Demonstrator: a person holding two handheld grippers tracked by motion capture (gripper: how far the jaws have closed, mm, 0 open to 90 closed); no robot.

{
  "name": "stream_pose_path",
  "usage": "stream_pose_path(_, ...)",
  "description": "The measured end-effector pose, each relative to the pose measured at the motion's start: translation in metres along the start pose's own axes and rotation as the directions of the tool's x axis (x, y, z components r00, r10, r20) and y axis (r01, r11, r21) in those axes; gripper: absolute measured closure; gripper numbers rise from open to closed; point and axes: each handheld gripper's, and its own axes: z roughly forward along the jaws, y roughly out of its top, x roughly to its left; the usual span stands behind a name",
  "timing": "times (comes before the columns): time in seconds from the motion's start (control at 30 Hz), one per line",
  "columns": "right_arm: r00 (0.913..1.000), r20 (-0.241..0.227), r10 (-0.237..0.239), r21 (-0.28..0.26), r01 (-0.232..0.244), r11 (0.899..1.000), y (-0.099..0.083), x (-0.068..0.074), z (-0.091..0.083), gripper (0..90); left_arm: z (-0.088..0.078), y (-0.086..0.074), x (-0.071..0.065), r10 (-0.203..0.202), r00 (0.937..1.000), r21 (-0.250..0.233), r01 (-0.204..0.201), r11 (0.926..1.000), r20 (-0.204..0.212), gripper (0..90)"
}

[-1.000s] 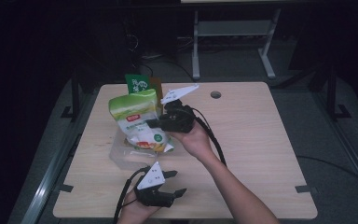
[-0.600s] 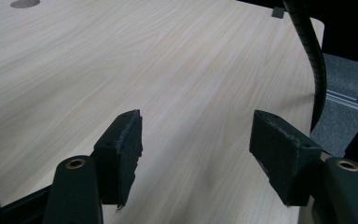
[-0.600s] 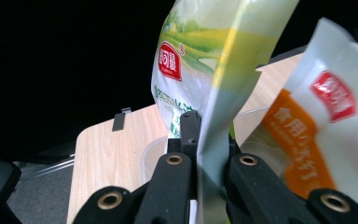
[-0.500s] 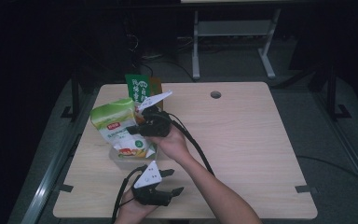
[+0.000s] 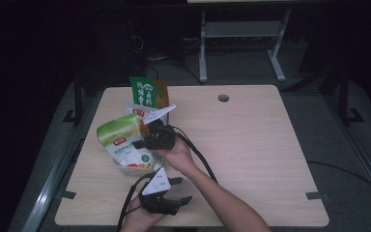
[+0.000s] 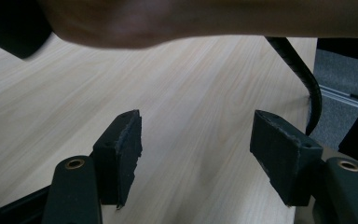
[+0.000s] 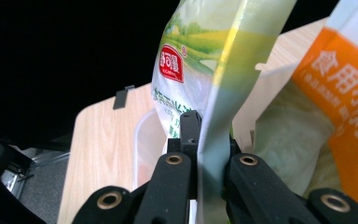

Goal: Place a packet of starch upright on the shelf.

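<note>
Two grippers at work over a pale wood-grain table (image 5: 251,145), matte and rectangular, with a small round hole (image 5: 223,98) near its far edge. Landmark for all places: a shallow clear plastic tray (image 5: 130,167), thin-walled and glossy, left of the table's middle. Over that tray, tilted, a soft crinkly green-and-white bag (image 5: 121,140) with a red logo, glossy film with a flat sealed edge. Pinched on that flat edge, the right gripper (image 5: 147,143), black jaws closed tight on the film with the bag (image 7: 200,70) standing up between them in the right gripper view. Just beside the held bag, on the tray's far side, a second pouch (image 7: 335,107) with an orange panel and white lettering, pale and wrinkled below. Beyond the tray, toward the far edge, an upright flat green packet (image 5: 147,92) with white characters. Nearer than the tray, close to the table's near edge, the left gripper (image 5: 181,190), jaws spread wide with nothing between the rough foam-like pads (image 6: 128,140), bare tabletop under them. Across the top of the left gripper view, the person's other forearm, blurred.
</note>
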Motion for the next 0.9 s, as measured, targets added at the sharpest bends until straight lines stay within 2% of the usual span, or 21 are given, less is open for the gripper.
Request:
stream_pose_path(0.07, 1.0000, 0.000, 0.000, -0.008, 0.000, 1.000, -0.003, 0.000, 0.000, 85.9, 0.000, 0.000, -0.001, -0.001, 1.0000, 0.005, 0.001, 1.0000, 0.001, 33.6)
stream_pose_path(0.2, 0.9995, 0.011, -0.029, -0.003, 0.029, 1.000, -0.001, 0.003, -0.006, 77.7, 0.001, 0.000, -0.004, 0.010, 1.0000, 0.003, -0.010, 0.9999, 0.001, 33.6)
stream_pose_path(0.3, 0.9969, 0.051, -0.061, 0.036, 0.059, 0.998, 0.000, 0.005, -0.011, 79.2, 0.001, -0.001, -0.004, 0.010, 0.9999, 0.003, -0.010, 1.0000, 0.003, 33.6)
stream_pose_path(0.53, 0.9947, 0.051, -0.089, 0.085, 0.085, 0.993, -0.006, 0.004, -0.017, 87.6, 0.001, -0.001, -0.005, 0.013, 0.9999, 0.007, -0.013, 0.9999, 0.003, 33.7)
stream_pose_path(0.73, 0.9973, 0.039, -0.063, 0.097, 0.059, 0.994, -0.017, 0.001, -0.021, 88.3, 0.001, 0.000, -0.006, 0.011, 0.9999, 0.002, -0.011, 0.9999, 0.005, 33.7)
stream_pose_path(0.9, 0.9976, 0.034, -0.060, 0.120, 0.056, 0.991, -0.027, -0.003, -0.022, 88.1, 0.001, 0.000, -0.006, 0.020, 0.9998, 0.000, -0.020, 0.9998, 0.005, 33.7)
